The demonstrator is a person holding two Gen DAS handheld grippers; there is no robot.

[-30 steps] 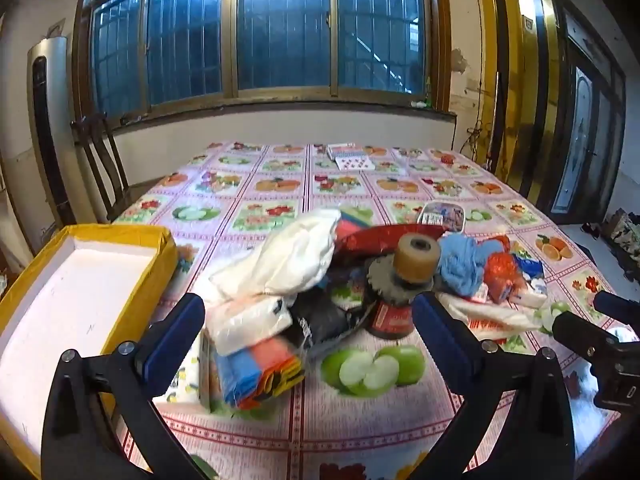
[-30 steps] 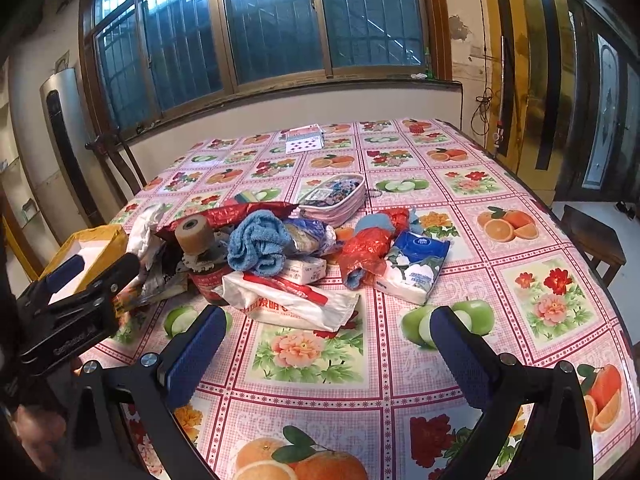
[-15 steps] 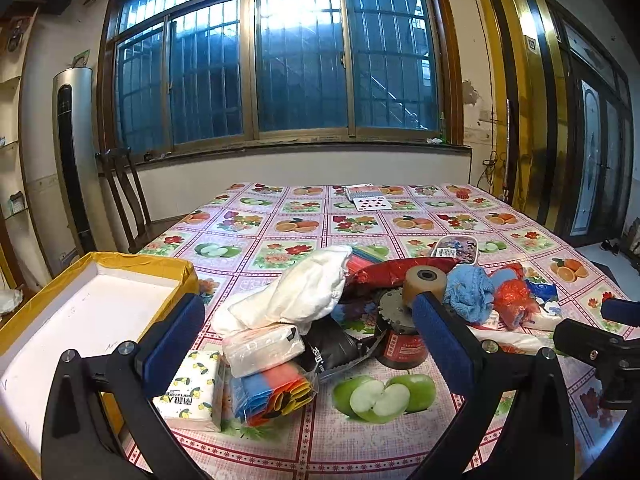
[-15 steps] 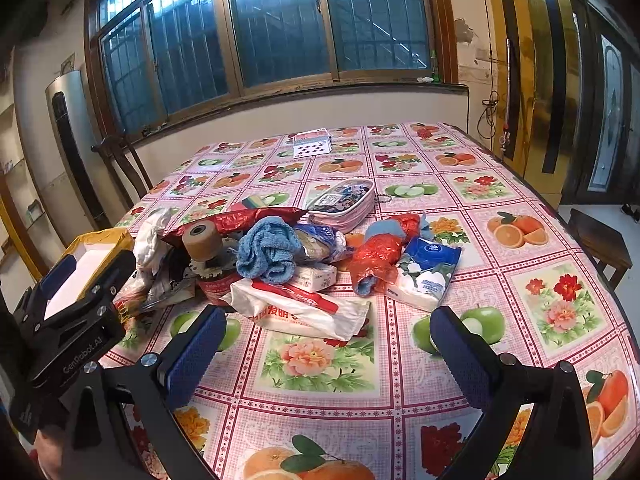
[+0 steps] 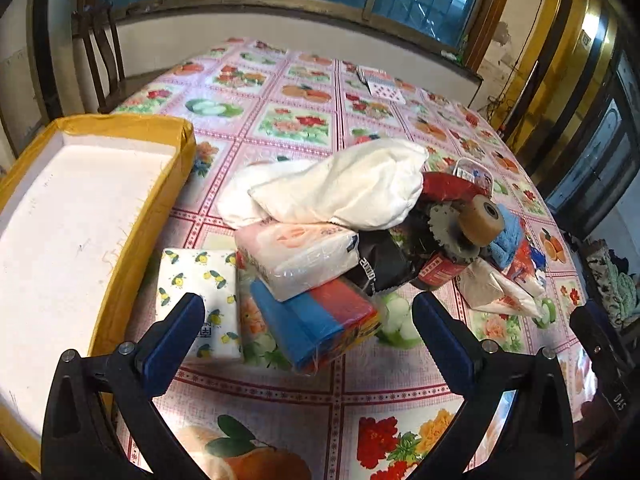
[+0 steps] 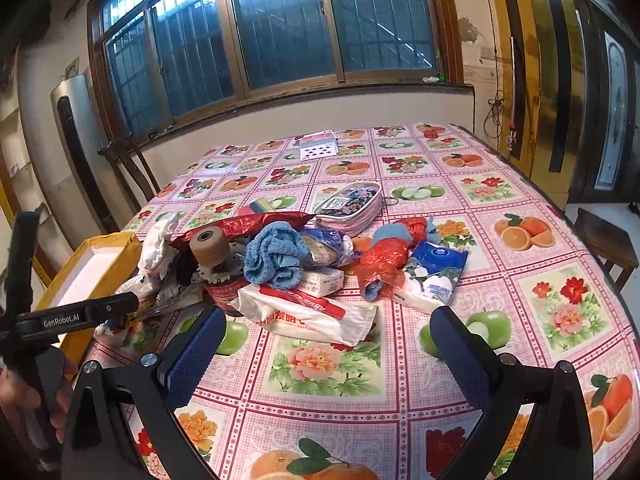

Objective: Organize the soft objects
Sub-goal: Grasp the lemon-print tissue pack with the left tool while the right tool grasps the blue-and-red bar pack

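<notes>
A heap of soft things lies mid-table: a white cloth bag [image 5: 340, 188], a pink tissue pack [image 5: 296, 256], a lemon-print tissue pack [image 5: 198, 280], a blue and red pack [image 5: 316, 324], a blue towel [image 6: 274, 258], a white and red bag [image 6: 312, 316] and a blue tissue pack [image 6: 434, 276]. My left gripper [image 5: 308, 320] hovers open just before the lemon-print pack and the blue and red pack. My right gripper [image 6: 324, 340] stands open in front of the white and red bag, holding nothing.
A yellow-rimmed box [image 5: 176, 168] with a white inside sits left of the heap. A tape roll [image 5: 480, 220] on a toothed disc and red can stands in the pile. A zip pouch [image 6: 348, 204] and playing cards [image 6: 320, 148] lie farther back. A chair [image 5: 100, 56] stands beyond.
My left gripper has tilted down and moved in toward the left side of the heap, so the tissue packs look much nearer. My right gripper has barely shifted.
</notes>
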